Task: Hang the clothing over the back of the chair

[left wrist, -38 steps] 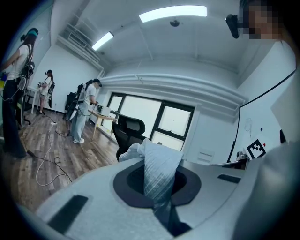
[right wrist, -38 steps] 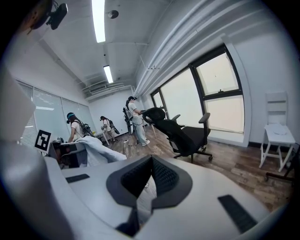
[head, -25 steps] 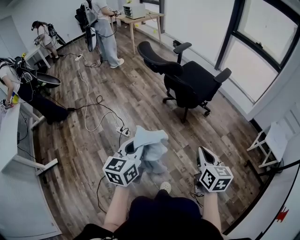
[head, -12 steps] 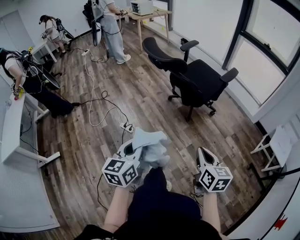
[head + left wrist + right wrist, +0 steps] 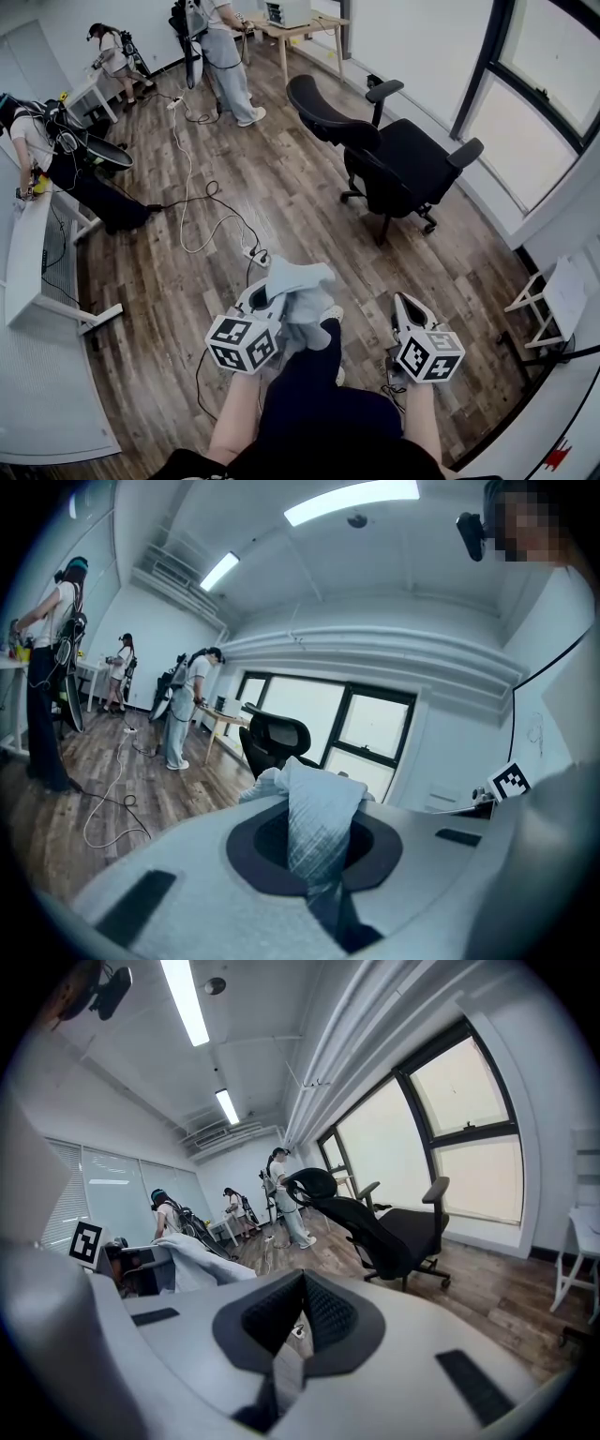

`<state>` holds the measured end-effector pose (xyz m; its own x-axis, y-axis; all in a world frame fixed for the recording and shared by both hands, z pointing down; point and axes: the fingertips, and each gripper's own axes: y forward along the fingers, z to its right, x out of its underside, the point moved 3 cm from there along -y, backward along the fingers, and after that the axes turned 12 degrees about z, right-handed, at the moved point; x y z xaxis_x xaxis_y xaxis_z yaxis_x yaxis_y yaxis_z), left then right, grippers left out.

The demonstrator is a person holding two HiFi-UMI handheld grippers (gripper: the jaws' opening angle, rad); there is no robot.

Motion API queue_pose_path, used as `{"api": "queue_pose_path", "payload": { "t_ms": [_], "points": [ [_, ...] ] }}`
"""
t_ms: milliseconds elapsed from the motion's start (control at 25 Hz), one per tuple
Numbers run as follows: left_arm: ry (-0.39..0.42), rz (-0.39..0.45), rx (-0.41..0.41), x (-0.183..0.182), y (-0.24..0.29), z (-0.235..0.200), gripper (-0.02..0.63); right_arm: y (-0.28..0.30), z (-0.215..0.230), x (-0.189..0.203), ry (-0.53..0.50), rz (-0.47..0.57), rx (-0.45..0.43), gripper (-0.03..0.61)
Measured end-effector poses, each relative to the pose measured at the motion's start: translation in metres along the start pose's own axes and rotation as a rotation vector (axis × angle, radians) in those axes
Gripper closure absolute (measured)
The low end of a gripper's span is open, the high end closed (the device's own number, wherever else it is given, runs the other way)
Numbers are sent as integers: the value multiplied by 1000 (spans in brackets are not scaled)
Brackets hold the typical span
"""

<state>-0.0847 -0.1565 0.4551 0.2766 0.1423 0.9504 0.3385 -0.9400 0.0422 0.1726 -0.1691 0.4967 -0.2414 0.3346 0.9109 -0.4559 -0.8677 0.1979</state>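
A light blue piece of clothing (image 5: 298,286) is bunched up and hangs from my left gripper (image 5: 265,292), which is shut on it. In the left gripper view the cloth (image 5: 314,817) fills the gap between the jaws and drapes over their tips. My right gripper (image 5: 405,302) is held level beside it, shut, with nothing between its pads (image 5: 323,1321). The black office chair (image 5: 394,159) stands some way ahead on the wood floor, its curved back (image 5: 323,111) towards the left. Both gripper views show the chair (image 5: 277,738) (image 5: 375,1227) ahead and apart from the grippers.
White cables (image 5: 192,202) and a power strip (image 5: 255,255) lie on the floor ahead to the left. People work at a white desk (image 5: 28,272) on the left and near a wooden table (image 5: 291,23) at the back. A white stand (image 5: 553,300) is at the right wall.
The chair and floor have shifted in the head view as the person steps forward, one leg now out in front. Both grippers keep their places; the clothing stays held.
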Motion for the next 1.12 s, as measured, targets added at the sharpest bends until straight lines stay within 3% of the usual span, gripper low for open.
{"api": "queue_pose_path", "payload": {
  "t_ms": [720, 1120],
  "points": [
    [-17, 18, 1, -33, 140, -48, 597, 133, 43, -65, -26, 18, -13, 578],
    [-15, 22, 54, -51, 235, -71, 597, 201, 68, -98, -35, 32, 10, 578]
  ]
}}
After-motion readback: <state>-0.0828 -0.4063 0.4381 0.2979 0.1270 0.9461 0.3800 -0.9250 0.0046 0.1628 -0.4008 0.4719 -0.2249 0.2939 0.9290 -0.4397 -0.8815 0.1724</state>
